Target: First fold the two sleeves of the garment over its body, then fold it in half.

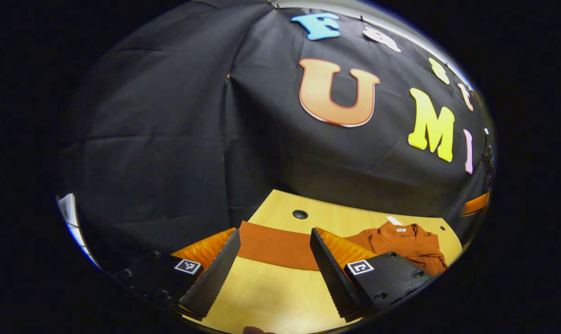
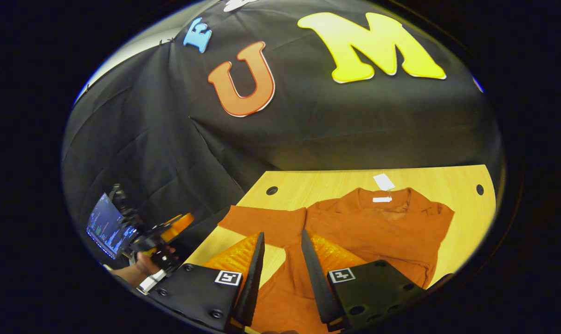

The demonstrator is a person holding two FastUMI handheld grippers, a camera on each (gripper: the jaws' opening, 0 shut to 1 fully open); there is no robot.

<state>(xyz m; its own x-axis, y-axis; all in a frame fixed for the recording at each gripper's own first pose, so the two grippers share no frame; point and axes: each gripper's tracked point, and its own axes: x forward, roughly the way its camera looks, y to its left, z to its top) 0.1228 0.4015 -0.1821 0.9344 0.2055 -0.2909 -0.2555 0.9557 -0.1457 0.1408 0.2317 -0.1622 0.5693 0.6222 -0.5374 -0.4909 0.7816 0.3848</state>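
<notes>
Rust-orange cotton, a long-sleeved shirt [image 2: 377, 227], lies flat on the pale wood counter [image 2: 326, 181], collar at twelve o'clock in the right gripper view. Nearest, the right gripper [image 2: 280, 273] hangs over its lower body, fingers apart and empty. The left gripper [image 1: 273, 264], fingers spread wide and holding nothing, faces the outstretched sleeve [image 1: 273, 248], the body beyond at three o'clock. A shallow pinch could catch one layer and drag the shirt askew.

Rust-orange garment [image 2: 373, 227] flat on table, one sleeve [image 2: 261, 222] spread sideways.
</notes>
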